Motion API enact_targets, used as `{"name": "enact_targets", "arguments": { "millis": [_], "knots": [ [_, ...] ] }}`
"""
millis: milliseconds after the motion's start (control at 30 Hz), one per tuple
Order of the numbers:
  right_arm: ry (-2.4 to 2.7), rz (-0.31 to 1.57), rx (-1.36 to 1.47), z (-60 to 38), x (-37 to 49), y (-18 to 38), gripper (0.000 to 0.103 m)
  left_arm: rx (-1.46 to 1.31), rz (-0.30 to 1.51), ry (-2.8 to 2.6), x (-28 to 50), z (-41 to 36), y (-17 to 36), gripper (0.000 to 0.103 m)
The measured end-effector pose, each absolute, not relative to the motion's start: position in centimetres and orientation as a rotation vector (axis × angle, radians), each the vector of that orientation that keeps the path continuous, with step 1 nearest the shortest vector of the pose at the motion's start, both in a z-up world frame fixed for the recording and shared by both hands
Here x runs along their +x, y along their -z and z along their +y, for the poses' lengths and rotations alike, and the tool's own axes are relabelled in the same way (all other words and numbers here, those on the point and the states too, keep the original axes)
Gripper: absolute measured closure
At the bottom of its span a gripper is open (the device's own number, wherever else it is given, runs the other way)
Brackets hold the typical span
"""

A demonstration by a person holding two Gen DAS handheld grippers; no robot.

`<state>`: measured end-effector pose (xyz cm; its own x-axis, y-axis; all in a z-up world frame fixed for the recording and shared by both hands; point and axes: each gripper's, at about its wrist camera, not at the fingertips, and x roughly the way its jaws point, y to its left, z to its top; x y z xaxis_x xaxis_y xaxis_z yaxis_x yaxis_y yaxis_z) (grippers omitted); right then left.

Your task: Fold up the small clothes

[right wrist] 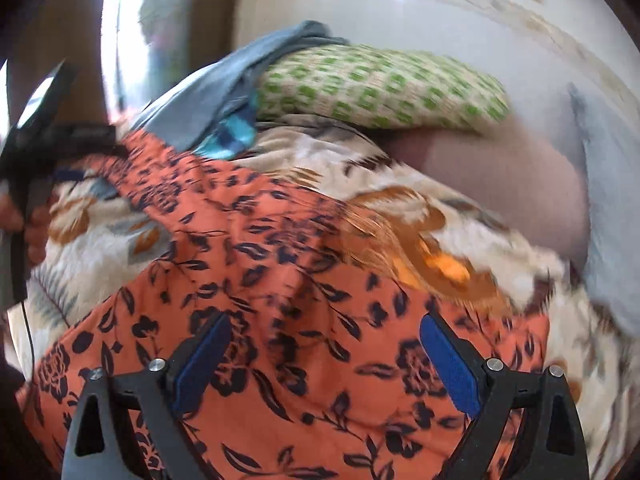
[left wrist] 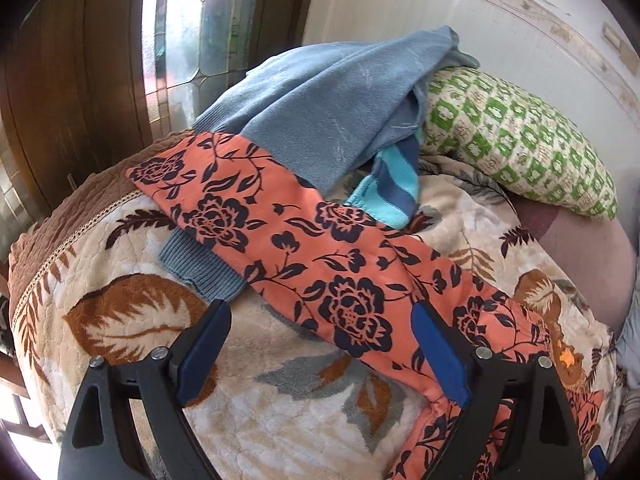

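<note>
Orange trousers with a dark floral print (left wrist: 280, 240) lie stretched across the leaf-patterned blanket (left wrist: 120, 320); they also fill the lower half of the right wrist view (right wrist: 280, 280). My left gripper (left wrist: 320, 312) is open and empty, hovering just above one trouser leg. My right gripper (right wrist: 326, 328) is open and empty, low over the wide part of the trousers. The left gripper shows in the right wrist view (right wrist: 36, 152) at the far left. A grey-blue sweater (left wrist: 320, 96) and a blue striped garment (left wrist: 392, 184) lie at the trousers' far end.
A green-and-cream patterned pillow (left wrist: 520, 136) lies at the back right against a white headboard (left wrist: 440, 8). A wooden frame and glass window (left wrist: 180, 40) stand at the back left. The bed edge drops off at the left.
</note>
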<state>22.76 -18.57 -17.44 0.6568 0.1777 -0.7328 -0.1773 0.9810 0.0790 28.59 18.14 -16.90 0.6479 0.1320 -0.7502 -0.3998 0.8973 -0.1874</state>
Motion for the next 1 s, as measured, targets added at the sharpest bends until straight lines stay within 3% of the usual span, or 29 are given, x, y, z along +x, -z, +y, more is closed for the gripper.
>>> {"name": "enact_targets", "arguments": {
  "millis": [100,167,367,567,600,633,667,800,867,933,1000],
  "knots": [
    [-0.071,0.859,0.454,-28.7,21.9,19.4,0.019,-0.273,0.809,-0.263,28.8,15.5,16.8,0.011],
    [0.025,0.804,0.595,-33.1,20.5,20.0,0.020,-0.232,0.802,-0.235,29.0,13.9,16.8,0.011],
    [0.269,0.799,0.474,-37.2,23.4,18.9,0.020,-0.114,0.798,-0.195,29.3,9.9,17.3,0.011],
    [0.305,1.012,0.308,-36.5,30.0,22.7,0.020,-0.085,0.808,-0.197,29.9,9.0,17.9,0.011],
    [0.295,1.012,0.293,-36.3,30.2,23.4,0.030,-0.085,0.811,-0.199,30.0,9.0,18.0,0.011],
    [0.283,1.016,0.282,-36.3,30.5,23.8,0.056,-0.081,0.812,-0.205,30.0,9.0,18.0,0.011],
    [0.286,1.038,0.301,-36.5,30.6,24.2,0.090,-0.077,0.813,-0.212,30.0,9.1,18.1,0.011],
    [0.314,1.029,0.331,-38.1,30.1,25.4,0.091,-0.097,0.820,-0.245,30.3,10.0,18.1,0.011],
    [0.316,1.031,0.366,-38.6,30.0,25.3,0.088,-0.117,0.834,-0.265,30.4,10.8,18.2,0.011],
    [0.350,1.046,0.361,-38.5,30.0,24.2,0.078,-0.138,0.851,-0.291,30.4,11.9,18.3,0.011],
    [0.409,1.002,0.362,-38.3,29.4,21.7,0.078,-0.177,0.860,-0.322,30.2,13.3,18.3,0.011]
  ]
}}
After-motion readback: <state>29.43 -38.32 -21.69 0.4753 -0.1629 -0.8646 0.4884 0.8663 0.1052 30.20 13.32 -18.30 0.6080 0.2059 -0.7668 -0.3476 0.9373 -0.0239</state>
